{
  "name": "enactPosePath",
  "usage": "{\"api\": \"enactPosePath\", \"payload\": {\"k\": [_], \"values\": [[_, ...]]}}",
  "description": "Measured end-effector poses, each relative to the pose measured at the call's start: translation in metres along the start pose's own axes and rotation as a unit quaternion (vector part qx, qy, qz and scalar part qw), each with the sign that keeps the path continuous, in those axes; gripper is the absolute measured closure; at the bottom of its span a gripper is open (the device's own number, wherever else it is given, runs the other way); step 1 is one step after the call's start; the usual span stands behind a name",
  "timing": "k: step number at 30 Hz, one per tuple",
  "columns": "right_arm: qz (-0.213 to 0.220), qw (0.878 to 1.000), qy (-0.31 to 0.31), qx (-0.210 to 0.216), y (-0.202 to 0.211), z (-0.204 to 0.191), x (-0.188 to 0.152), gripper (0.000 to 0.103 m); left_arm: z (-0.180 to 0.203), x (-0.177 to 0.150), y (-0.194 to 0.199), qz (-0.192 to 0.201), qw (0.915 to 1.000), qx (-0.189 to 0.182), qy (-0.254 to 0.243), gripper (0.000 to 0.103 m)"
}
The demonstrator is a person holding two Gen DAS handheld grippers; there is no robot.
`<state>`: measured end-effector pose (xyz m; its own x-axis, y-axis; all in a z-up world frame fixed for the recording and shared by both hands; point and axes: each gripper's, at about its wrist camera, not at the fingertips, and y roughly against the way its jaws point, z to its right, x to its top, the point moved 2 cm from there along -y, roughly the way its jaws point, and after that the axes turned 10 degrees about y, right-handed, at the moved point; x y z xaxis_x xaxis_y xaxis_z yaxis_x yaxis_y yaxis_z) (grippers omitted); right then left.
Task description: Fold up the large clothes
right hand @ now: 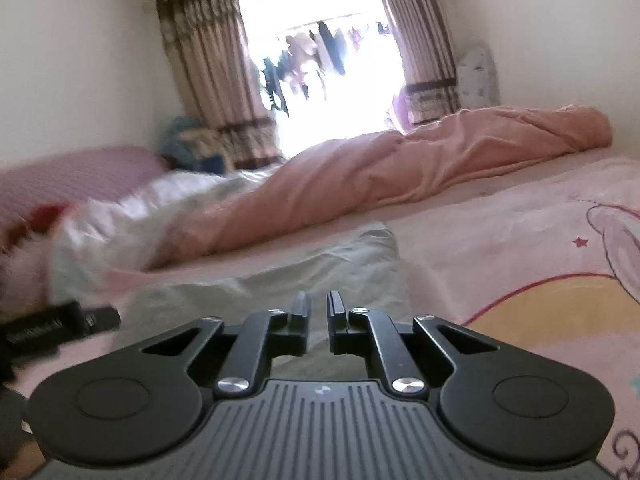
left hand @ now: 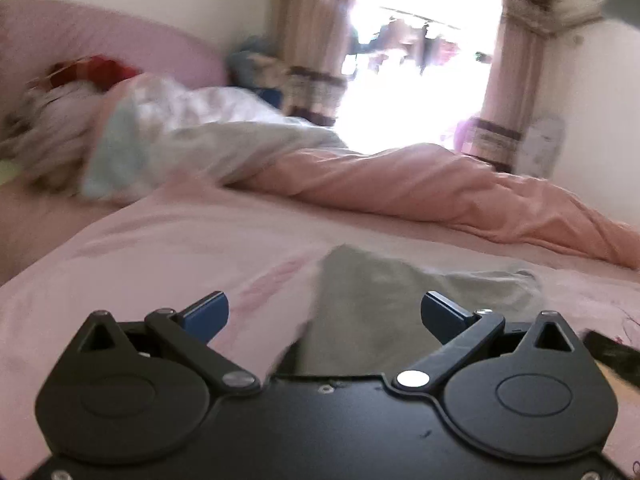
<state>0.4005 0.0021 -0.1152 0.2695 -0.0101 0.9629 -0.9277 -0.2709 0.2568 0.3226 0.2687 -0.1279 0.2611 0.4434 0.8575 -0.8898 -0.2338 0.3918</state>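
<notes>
Grey garment (right hand: 320, 264) is laid near on the bed (right hand: 500, 240), not yet folded. Left gripper (left hand: 325, 312) is spread wide, empty; right gripper (right hand: 319, 312) is nearly closed with nothing visibly pinched.

Grey-green garment (left hand: 372, 300) lying rumpled, flat on pink bedsheet.

Both wrist views skim low across bed (left hand: 168, 240).

Motion blur smears the pale bedding heap (left hand: 132, 148) and the red thing (left hand: 94, 70) at the far left of the bed. Glare washes out the window (right hand: 320, 60), leaving the hanging laundry (right hand: 312, 60) indistinct. The grey garment's (left hand: 360, 320) near end is hidden behind the left claw (left hand: 325, 309).
</notes>
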Motion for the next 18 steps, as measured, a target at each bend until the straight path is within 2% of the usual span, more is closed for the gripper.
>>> {"api": "enactPosePath", "payload": {"k": [1,2,3,4,6,7,9,11,13,15,16,18], "values": [[-0.038,0.999,-0.01,-0.001,-0.023,0.007,-0.005,0.095,0.006,-0.006,-0.02,-0.011,0.9993,0.013,-0.032,0.0],[-0.067,0.997,-0.048,0.011,-0.039,0.02,-0.014,0.103,0.011,-0.016,-0.044,-0.03,0.9962,0.048,-0.067,0.0],[-0.077,0.992,-0.094,0.026,-0.045,0.034,-0.017,0.103,0.01,-0.023,-0.062,-0.056,0.9906,0.081,-0.094,0.0],[-0.078,0.989,-0.119,0.043,-0.044,0.041,-0.017,0.103,0.004,-0.028,-0.071,-0.077,0.9901,0.074,-0.091,0.0],[-0.07,0.994,-0.081,0.023,-0.038,0.039,-0.005,0.103,-0.006,-0.016,-0.067,-0.073,0.9947,0.061,-0.039,0.0],[-0.055,0.997,-0.052,0.009,-0.033,0.033,0.0,0.094,-0.005,-0.011,-0.063,-0.058,0.9952,0.07,-0.037,0.0],[-0.036,0.999,-0.02,0.01,-0.032,0.022,0.01,0.092,0.008,0.0,-0.056,-0.024,0.9959,0.074,-0.047,0.0],[-0.037,0.999,-0.007,0.014,-0.043,0.014,0.018,0.092,0.025,0.007,-0.066,-0.017,0.9952,0.061,-0.074,0.0],[-0.057,0.998,0.004,-0.001,-0.068,0.014,0.018,0.093,0.037,0.003,-0.087,-0.033,0.9917,0.071,-0.102,0.0],[-0.123,0.992,-0.02,0.014,-0.101,0.018,0.006,0.093,0.038,-0.011,-0.119,-0.08,0.9836,0.102,-0.125,0.0],[-0.128,0.991,-0.026,0.017,-0.102,0.019,0.006,0.093,0.037,-0.013,-0.133,-0.115,0.9812,0.098,-0.12,0.0],[-0.123,0.992,-0.017,0.023,-0.094,0.019,0.015,0.092,0.039,-0.011,-0.133,-0.116,0.9815,0.088,-0.125,0.0]]}}
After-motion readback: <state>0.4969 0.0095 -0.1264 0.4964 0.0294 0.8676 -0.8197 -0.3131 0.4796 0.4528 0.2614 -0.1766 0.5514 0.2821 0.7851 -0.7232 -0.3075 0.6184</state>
